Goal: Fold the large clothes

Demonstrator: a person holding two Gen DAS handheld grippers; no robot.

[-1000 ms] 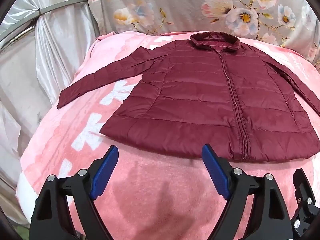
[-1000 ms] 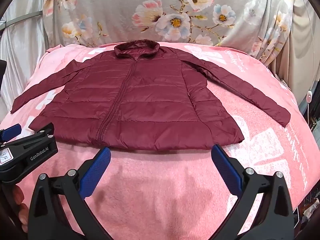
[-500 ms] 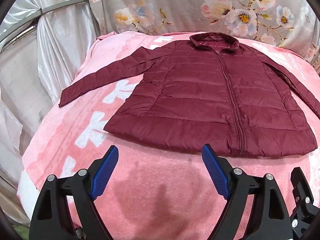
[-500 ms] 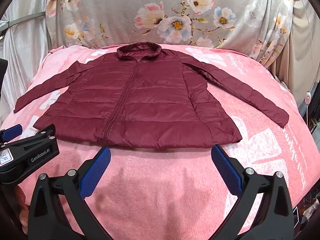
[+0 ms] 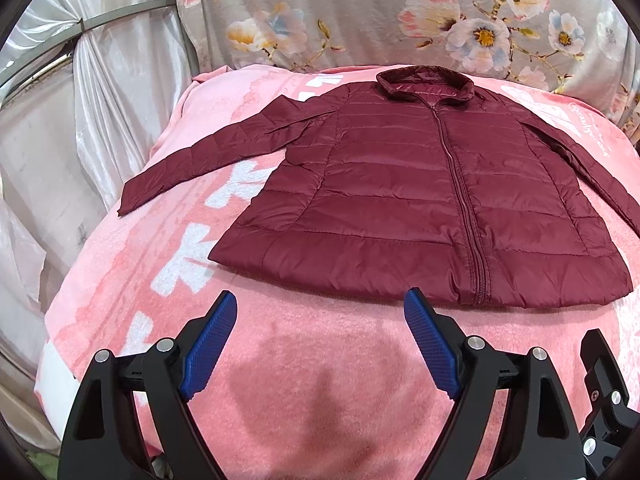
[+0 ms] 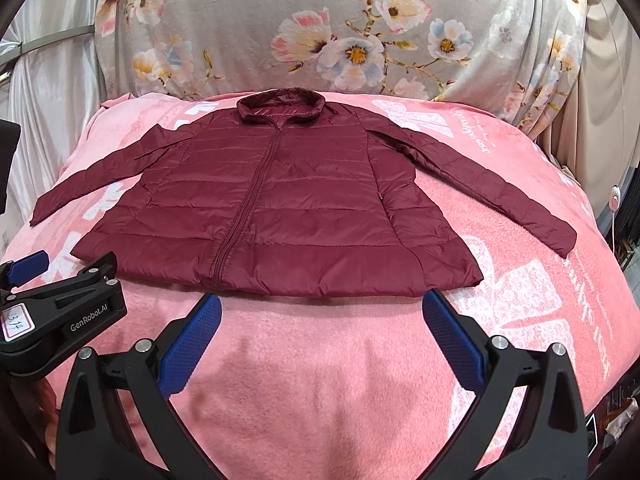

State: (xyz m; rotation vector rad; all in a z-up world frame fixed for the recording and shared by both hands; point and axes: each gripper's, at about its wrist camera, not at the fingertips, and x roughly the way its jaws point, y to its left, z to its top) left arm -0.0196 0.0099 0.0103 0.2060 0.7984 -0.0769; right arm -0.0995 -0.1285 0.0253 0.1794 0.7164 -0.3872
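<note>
The maroon puffer jacket (image 6: 276, 204) lies flat and zipped on the pink blanket (image 6: 328, 360), sleeves spread, collar toward the floral backrest (image 6: 320, 32). The left gripper (image 5: 320, 344) and right gripper (image 6: 322, 340) hover side by side just short of its hem, both level and facing forward, fingers wide apart, gripping nothing.

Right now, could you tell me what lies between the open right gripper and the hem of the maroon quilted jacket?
Only bare pink fleece blanket separates the right gripper from the maroon quilted jacket; the right wrist view shows this.
</note>
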